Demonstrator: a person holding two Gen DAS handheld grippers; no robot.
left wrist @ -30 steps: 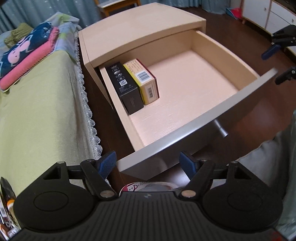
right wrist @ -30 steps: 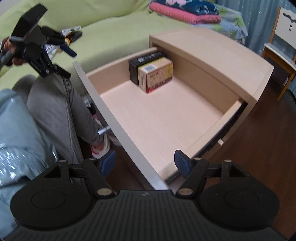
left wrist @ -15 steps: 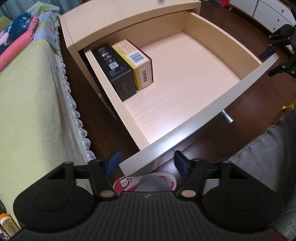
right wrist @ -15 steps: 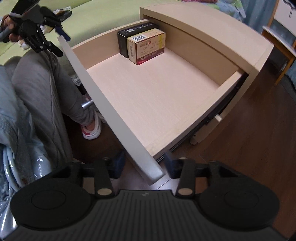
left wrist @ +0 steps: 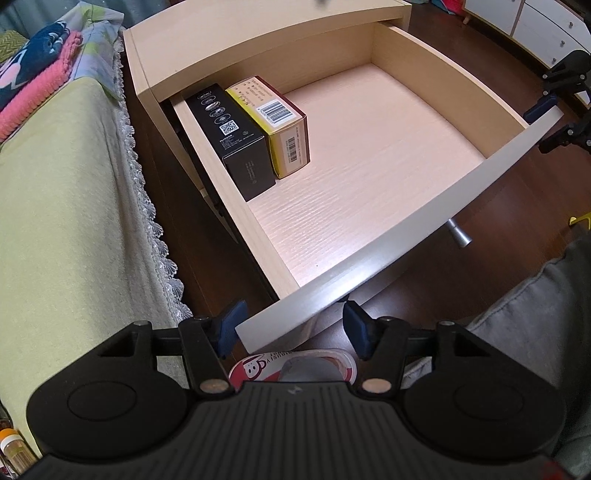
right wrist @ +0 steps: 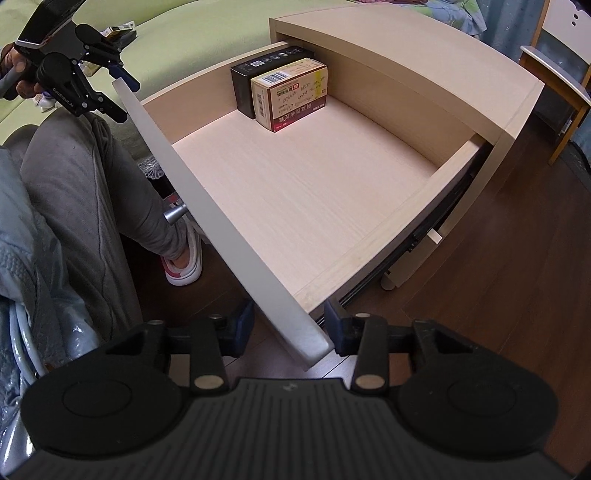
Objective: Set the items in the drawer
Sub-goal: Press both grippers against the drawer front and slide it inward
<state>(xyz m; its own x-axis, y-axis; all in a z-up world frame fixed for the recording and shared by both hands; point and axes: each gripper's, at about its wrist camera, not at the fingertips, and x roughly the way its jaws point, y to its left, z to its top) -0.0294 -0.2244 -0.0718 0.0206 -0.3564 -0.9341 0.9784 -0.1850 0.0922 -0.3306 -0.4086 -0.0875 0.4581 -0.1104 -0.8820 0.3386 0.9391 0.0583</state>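
Note:
The drawer (left wrist: 369, 166) is pulled fully out of the light wood cabinet (left wrist: 258, 33). A black box (left wrist: 232, 140) (right wrist: 255, 74) and a yellow box (left wrist: 273, 114) (right wrist: 295, 96) lie side by side in its back corner. My left gripper (left wrist: 293, 328) (right wrist: 107, 88) is open, its fingers on either side of one end of the drawer front (left wrist: 406, 232). At the other end of the front (right wrist: 207, 206), my right gripper (right wrist: 288, 328) (left wrist: 550, 122) is open more narrowly, with its right pad close against the panel. Neither gripper carries anything.
A bed with a green cover (left wrist: 66, 221) and folded clothes (left wrist: 37, 81) runs along the cabinet's side. The person's grey-trousered leg (right wrist: 81, 184) and shoe (right wrist: 184, 269) sit in front of the drawer, near its metal knob (left wrist: 458, 236). A chair (right wrist: 554, 74) stands beyond on the dark wood floor.
Both grippers have moved in to the two ends of the drawer front, and their fingers have narrowed around it. The drawer and the boxes have stayed put.

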